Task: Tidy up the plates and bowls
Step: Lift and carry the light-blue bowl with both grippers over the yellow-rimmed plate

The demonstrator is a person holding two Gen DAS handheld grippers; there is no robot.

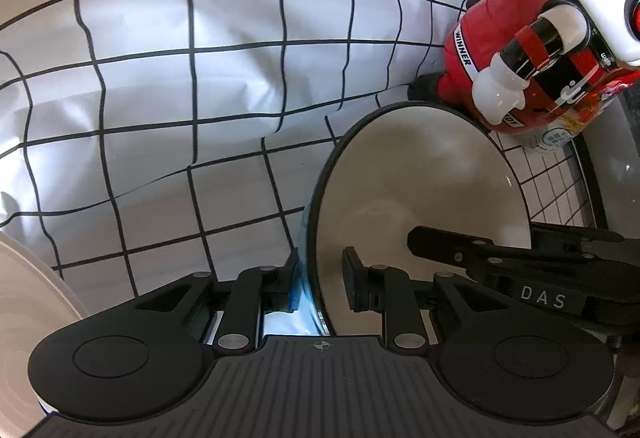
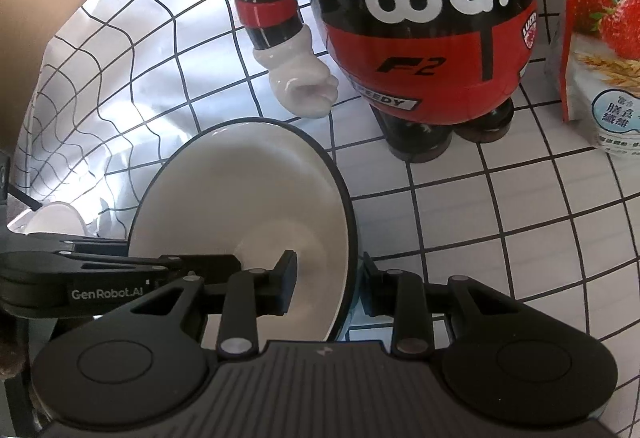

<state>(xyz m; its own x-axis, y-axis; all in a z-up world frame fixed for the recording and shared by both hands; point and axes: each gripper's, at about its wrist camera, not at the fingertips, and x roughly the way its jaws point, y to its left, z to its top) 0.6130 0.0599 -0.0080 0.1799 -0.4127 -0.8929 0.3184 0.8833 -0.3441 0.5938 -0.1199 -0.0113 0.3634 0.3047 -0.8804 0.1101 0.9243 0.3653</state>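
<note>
Both tongs hold the same white ceramic bowl with a dark rim and pale blue outside [image 1: 420,177], which is tipped on edge so its hollow faces sideways above the white worktop cloth printed with a black grid [image 1: 160,85].

In the left wrist view, the left tongs [image 1: 320,286] straddle the bowl's wall near the rim: one finger presses the blue outer face, while the other sits inside the bowl with a small gap between its pad and the white surface. So they are closed around the wall, though whether the grip is firm on both sides cannot be told. The right tongs [image 1: 416,238] reach in from the right, their tip over the bowl's inner surface.

In the right wrist view, the right tongs [image 2: 328,274] also straddle the bowl [image 2: 248,189]'s rim, one finger inside and one outside against the dark edge. The left tongs [image 2: 236,262] come in from the left.

Just behind the bowl stands a glossy red, black and white toy figure lettered "wako" [image 2: 424,37], with a red strawberry-printed cereal bag [image 2: 600,37] beside it. A beige round plate [image 1: 28,338] shows at the left edge of the left wrist view.
</note>
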